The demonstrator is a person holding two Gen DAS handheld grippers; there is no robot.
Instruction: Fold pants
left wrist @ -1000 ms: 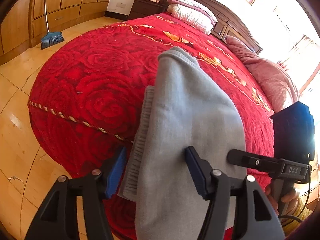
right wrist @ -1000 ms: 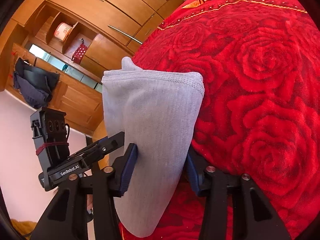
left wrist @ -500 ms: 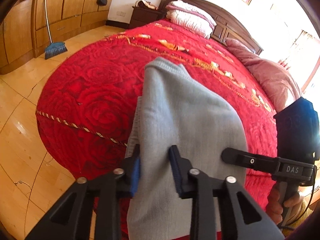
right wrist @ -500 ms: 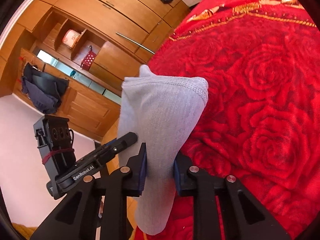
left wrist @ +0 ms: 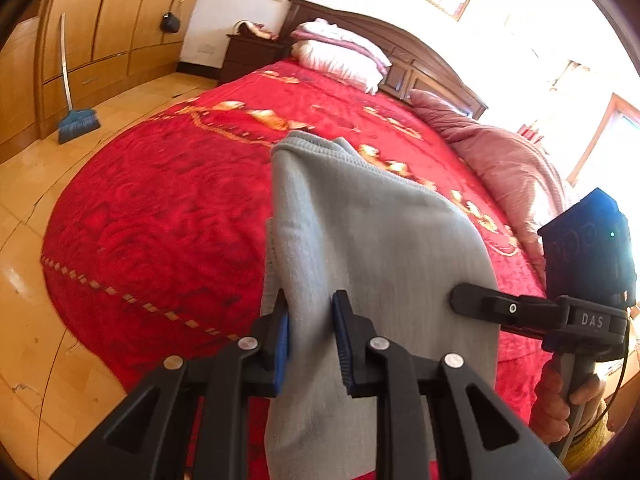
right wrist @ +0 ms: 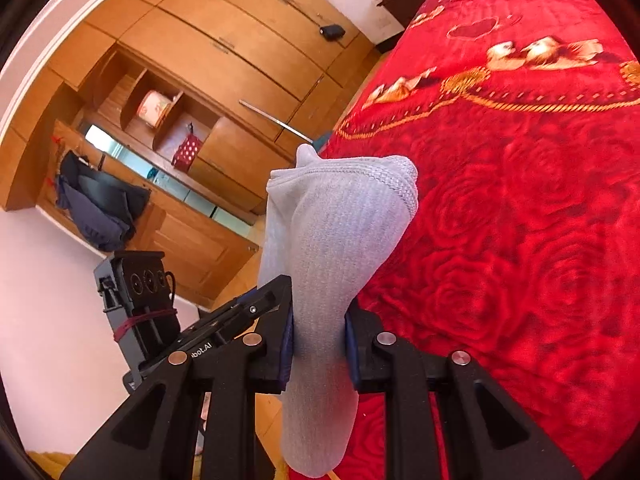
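Note:
The grey pants [left wrist: 372,240] hang folded over the near edge of the red bed [left wrist: 168,208], held up off it. My left gripper [left wrist: 310,332] is shut on their left side. My right gripper [right wrist: 318,334] is shut on their right side, where the grey cloth [right wrist: 340,240] bunches up between the pads. In the left wrist view the right gripper [left wrist: 480,304] shows at the right edge of the cloth. In the right wrist view the left gripper [right wrist: 256,308] shows at the left edge of the cloth.
The red rose bedspread [right wrist: 520,220] covers the bed. White pillows [left wrist: 340,60] and a pink quilt [left wrist: 500,160] lie at the headboard. A wooden wardrobe [right wrist: 220,60] and a blue broom [left wrist: 76,120] stand on the wooden floor [left wrist: 32,340] to the left.
Both grippers went from open around the grey pants to shut on them. The pants have been lifted a little and both views have tilted up.

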